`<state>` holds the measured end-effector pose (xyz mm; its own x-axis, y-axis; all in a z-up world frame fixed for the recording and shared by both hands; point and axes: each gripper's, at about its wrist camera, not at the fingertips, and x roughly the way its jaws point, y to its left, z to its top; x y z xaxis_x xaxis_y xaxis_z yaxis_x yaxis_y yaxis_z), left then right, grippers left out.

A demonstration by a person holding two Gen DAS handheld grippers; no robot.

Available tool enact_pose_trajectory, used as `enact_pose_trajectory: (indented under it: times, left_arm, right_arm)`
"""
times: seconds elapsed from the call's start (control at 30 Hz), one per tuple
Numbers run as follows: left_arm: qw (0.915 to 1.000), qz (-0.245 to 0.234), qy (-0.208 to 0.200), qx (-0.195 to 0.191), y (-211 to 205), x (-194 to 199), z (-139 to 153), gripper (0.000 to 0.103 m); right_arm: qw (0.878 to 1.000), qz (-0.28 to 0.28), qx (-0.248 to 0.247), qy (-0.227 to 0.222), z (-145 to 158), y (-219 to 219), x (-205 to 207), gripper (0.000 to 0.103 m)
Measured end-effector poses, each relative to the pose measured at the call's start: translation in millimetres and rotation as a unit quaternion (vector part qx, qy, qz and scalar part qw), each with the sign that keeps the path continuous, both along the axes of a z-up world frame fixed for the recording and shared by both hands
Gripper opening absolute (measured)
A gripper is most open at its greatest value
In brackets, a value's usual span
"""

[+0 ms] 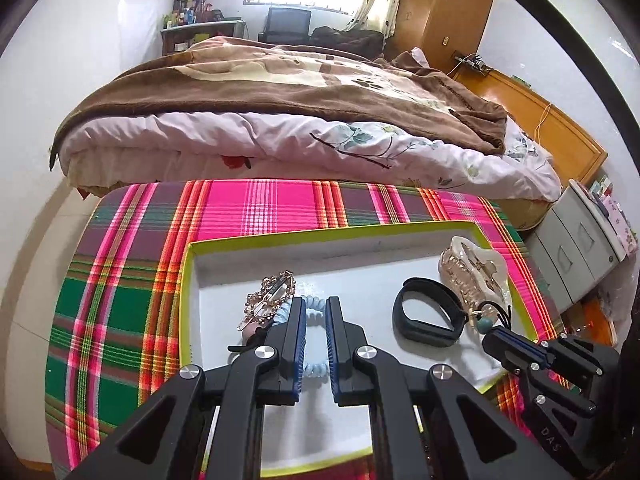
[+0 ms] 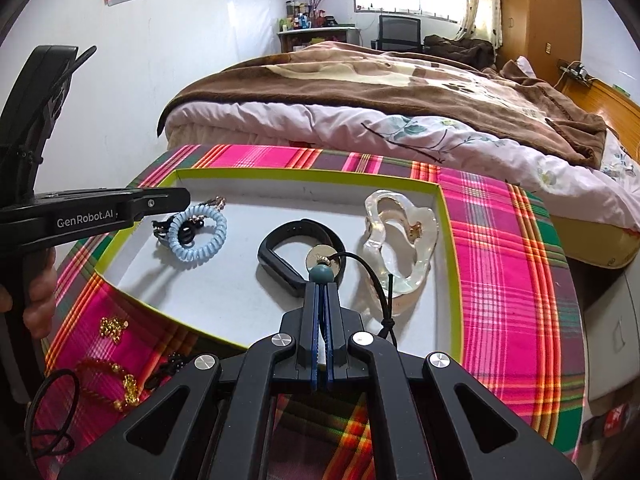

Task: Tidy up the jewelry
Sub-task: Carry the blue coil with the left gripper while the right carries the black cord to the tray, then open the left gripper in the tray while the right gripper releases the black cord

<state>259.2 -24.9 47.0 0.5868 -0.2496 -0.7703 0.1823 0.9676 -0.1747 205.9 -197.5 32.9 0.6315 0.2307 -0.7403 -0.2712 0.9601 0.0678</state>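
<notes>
Left tongs (image 1: 316, 322) released, straddling blue spiral hair tie (image 2: 197, 232) at tray's (image 2: 308, 178) left edge. Right tongs (image 2: 321, 292) clenched on beaded black hair tie (image 2: 322, 273), mid-tray beside black wristband (image 2: 280, 258).

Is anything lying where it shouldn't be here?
Yes. Gold bead pieces, a red-and-gold bracelet and a black elastic loop lie on the plaid cloth, outside the tray that holds the other accessories.

Blue coil hair tie (image 2: 197, 233), black band (image 2: 298, 254), clear claw clip (image 2: 401, 246) flat in white tray (image 2: 224, 280); gold beads (image 2: 114, 328) on cloth.
</notes>
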Motion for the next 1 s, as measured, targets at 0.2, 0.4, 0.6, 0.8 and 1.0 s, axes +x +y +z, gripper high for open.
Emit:
enact_pose_trajectory:
  times: [0.2,0.4,0.6,0.8,1.0]
  left_arm:
    - [1.0,0.004,0.007,0.0,3,6,-5,0.01]
    - [0.9998,0.014,0.016,0.0,7,9,-11,0.01]
    - [0.9996,0.018,0.019,0.001,7,9,-13,0.015]
    - [0.9994,0.024,0.023,-0.005,10,5,-13,0.038]
    - [0.9994,0.028,0.019,-0.006,13,-7,-7,0.05]
  right_arm:
    - [1.0,0.008,-0.001,0.008,-5,4,2,0.002]
    - [1.0,0.01,0.003,0.016,-8,3,6,0.002]
    - [1.0,0.008,0.009,0.018,-8,2,7,0.009]
    - [1.0,0.002,0.021,0.007,-1,-3,3,0.016]
    - [1.0,0.0,0.028,0.0,5,-2,-6,0.029]
